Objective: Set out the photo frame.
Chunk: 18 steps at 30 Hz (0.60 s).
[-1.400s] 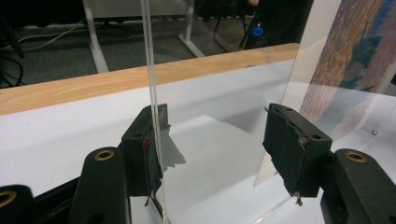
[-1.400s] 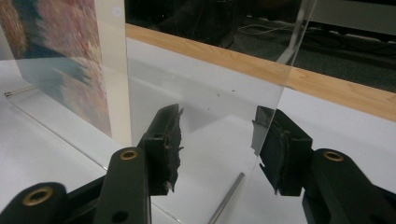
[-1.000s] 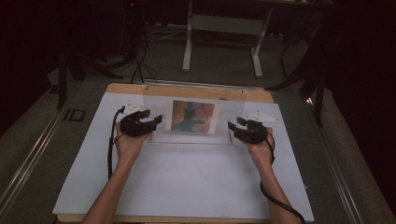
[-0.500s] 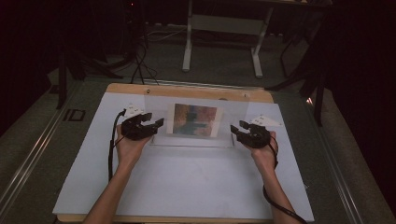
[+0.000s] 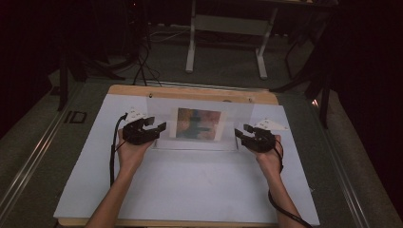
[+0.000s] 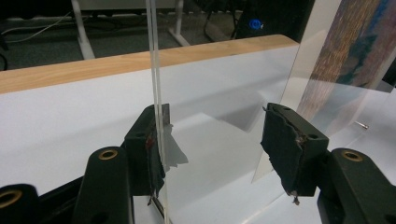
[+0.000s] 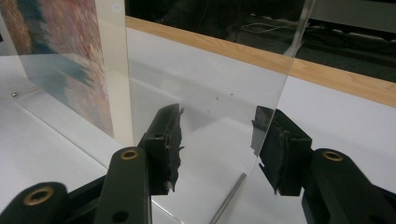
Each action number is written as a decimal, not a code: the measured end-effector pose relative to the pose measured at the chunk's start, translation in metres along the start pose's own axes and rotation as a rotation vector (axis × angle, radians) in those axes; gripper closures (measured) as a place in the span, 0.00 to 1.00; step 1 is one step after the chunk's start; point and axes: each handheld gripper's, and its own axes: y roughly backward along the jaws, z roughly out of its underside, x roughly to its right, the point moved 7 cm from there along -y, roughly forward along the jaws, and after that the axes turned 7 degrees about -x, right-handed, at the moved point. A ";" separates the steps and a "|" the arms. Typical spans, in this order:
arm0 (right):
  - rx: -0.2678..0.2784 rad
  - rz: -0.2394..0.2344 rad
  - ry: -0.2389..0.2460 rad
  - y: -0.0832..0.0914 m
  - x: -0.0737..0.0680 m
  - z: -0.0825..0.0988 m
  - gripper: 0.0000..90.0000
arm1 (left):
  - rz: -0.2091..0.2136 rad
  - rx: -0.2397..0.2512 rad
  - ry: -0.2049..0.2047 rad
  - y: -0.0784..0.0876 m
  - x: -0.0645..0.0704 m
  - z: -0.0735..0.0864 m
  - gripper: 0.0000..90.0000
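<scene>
Holding steady since a second ago | left gripper (image 6: 215,149) open, frame edge (image 6: 156,93) between jaws | right gripper (image 7: 217,149) open around frame | your next step, likely: clamp.

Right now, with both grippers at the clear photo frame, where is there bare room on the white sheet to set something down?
The broad near stretch of the white sheet, between the two forearms and in front of the clear photo frame, lies bare. So do the strips outside the left gripper and outside the right gripper. It is crowded at the frame's two side edges, where the open jaws straddle the panels.
</scene>
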 end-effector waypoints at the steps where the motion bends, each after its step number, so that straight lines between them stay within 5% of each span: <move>1: -0.001 -0.002 0.001 0.000 0.000 0.000 0.57 | 0.003 0.000 0.000 0.000 0.000 0.000 0.47; 18: 0.001 -0.018 0.018 0.003 -0.003 0.003 0.60 | 0.027 0.007 -0.001 0.000 -0.004 0.001 0.46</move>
